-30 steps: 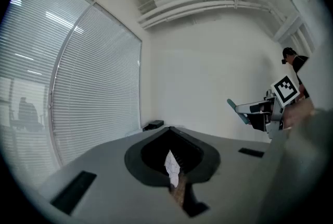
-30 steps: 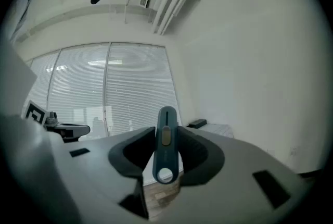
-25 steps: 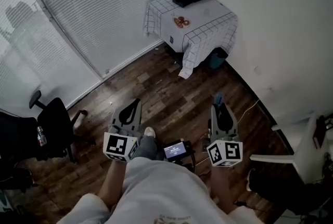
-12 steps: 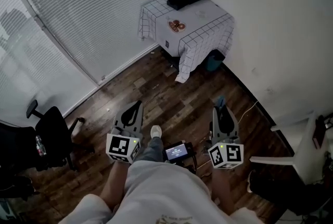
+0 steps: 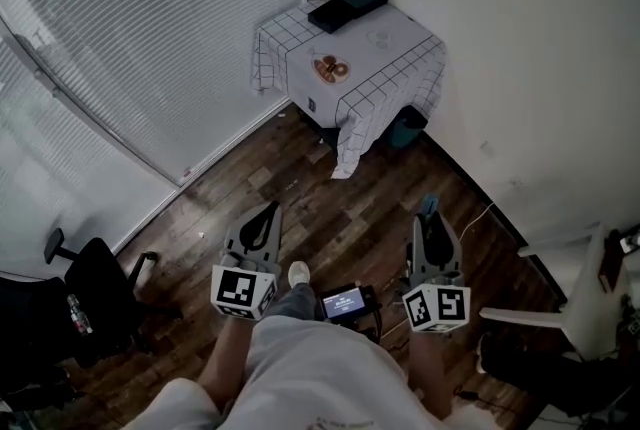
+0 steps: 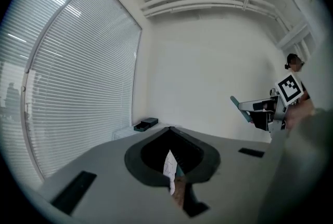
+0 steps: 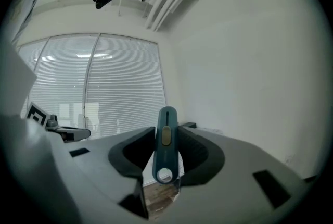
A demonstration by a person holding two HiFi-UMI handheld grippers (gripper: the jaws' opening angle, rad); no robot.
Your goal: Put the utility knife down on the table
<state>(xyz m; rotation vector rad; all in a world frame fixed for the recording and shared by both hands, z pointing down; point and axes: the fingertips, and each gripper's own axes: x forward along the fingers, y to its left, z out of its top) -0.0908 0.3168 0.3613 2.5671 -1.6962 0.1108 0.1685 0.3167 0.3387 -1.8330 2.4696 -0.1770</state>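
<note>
Right gripper: clamped on knife. The teal body stands upright between the jaws, slider facing the camera, ringed end low. Head view shows the knife's tip poking just past the jaw tips. Gripper points level.

Left gripper: jaws closed tip to tip, nothing between them. Held level beside the right one, the two well apart at about waist height.

Below both: bare wood floor. No surface under the knife.

Table: far corner of the room, against the wall and next to the blinds, draped in a checked cloth. On it are two dark boxes at the back edge and a small plate near the front. The cloth to the plate's right looks bare.

Progress: the knife is in hand, so pickup counts as finished. The put-down itself has not begun, and the table lies well apart from the grippers, across open floor. Left to do, by my reading: close the gap to the table, bring the knife over a bare patch of cloth, lower it until it rests, open the jaws, back away. Left gripper seems to have no part in this.
</note>
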